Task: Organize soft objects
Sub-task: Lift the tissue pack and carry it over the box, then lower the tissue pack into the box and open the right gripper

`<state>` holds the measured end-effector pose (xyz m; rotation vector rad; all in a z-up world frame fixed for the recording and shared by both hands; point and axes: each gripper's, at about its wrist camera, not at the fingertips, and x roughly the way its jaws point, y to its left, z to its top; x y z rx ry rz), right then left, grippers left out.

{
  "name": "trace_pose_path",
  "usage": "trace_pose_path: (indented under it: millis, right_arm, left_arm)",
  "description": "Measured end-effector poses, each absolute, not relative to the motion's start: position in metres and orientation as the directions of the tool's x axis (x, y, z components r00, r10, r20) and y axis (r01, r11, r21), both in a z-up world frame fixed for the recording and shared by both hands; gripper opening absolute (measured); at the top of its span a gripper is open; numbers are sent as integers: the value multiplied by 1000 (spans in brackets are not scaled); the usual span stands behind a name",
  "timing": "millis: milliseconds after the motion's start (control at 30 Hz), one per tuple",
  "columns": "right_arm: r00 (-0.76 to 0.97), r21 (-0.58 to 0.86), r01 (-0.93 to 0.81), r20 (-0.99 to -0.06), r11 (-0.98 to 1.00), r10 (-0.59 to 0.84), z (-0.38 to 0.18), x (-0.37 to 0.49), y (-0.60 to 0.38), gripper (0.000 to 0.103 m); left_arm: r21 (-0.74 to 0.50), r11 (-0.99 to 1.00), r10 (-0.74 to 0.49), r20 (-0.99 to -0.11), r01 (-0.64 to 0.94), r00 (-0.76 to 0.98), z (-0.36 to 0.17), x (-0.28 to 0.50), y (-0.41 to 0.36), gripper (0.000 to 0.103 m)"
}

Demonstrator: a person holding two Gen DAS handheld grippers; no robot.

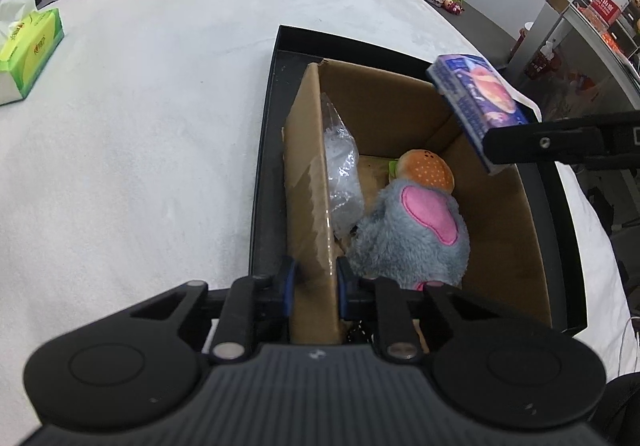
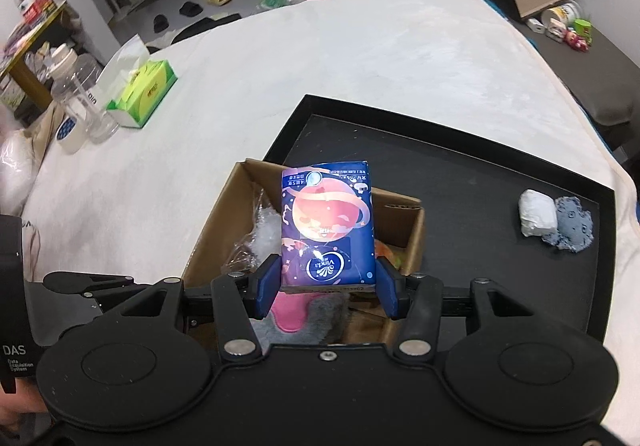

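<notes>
A cardboard box (image 1: pixel 496 213) stands in a black tray (image 1: pixel 264 149) on a white bed. It holds a grey and pink plush toy (image 1: pixel 412 234), a plush burger (image 1: pixel 428 167) and a clear plastic bag (image 1: pixel 342 173). My left gripper (image 1: pixel 314 280) is shut on the box's left wall. My right gripper (image 2: pixel 326 286) is shut on a blue tissue pack (image 2: pixel 326 221) and holds it above the box (image 2: pixel 218 221). The pack also shows in the left wrist view (image 1: pixel 476 101). A white and grey rolled sock pair (image 2: pixel 556 221) lies in the tray (image 2: pixel 460 173).
A green tissue box (image 2: pixel 142 93) lies on the bed at the left, also in the left wrist view (image 1: pixel 30 53). Clear jars and a tape roll (image 2: pixel 76 113) stand at the bed's left edge. Clutter lies on the floor beyond.
</notes>
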<state>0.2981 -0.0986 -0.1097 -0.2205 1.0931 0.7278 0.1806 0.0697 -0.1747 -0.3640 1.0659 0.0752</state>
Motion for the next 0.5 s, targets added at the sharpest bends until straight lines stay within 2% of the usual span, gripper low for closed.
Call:
trace_pose_path:
  millis: [500]
  right_arm:
    - [144,163,-685,-925,710,351,-126,304,-64,50]
  left_arm:
    - [-290,925,-130,-850,-248,510,-175,174,75,19]
